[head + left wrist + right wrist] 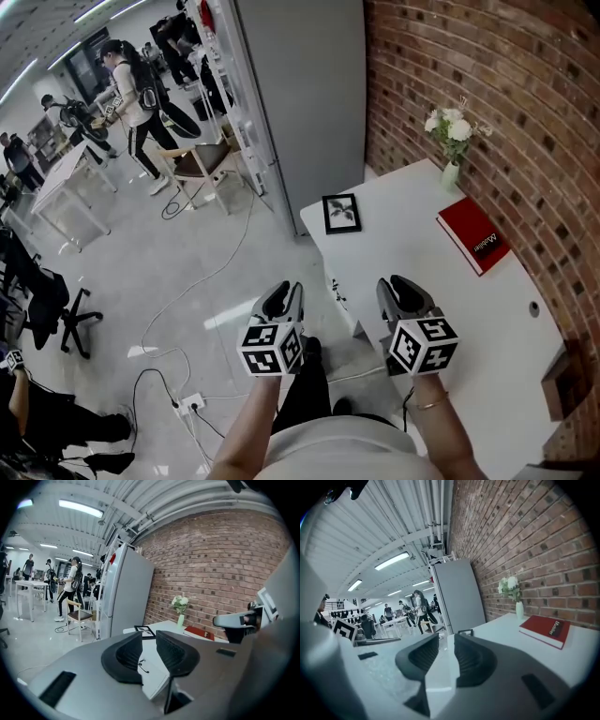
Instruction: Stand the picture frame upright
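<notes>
A black picture frame [341,213] lies flat near the far left corner of the white table [422,258]. It also shows small beyond the jaws in the left gripper view [144,631] and the right gripper view [465,632]. My left gripper [284,298] hangs over the floor just off the table's left edge, well short of the frame. Its jaws stand apart with nothing between them [149,645]. My right gripper [403,291] hovers over the table's near part, also open and empty [446,651].
A red book [473,234] lies by the brick wall [525,103], and a vase of white flowers [451,141] stands at the far corner. A grey cabinet [300,94] rises behind the table. On the floor to the left are a chair [202,164], cables and a power strip [190,405].
</notes>
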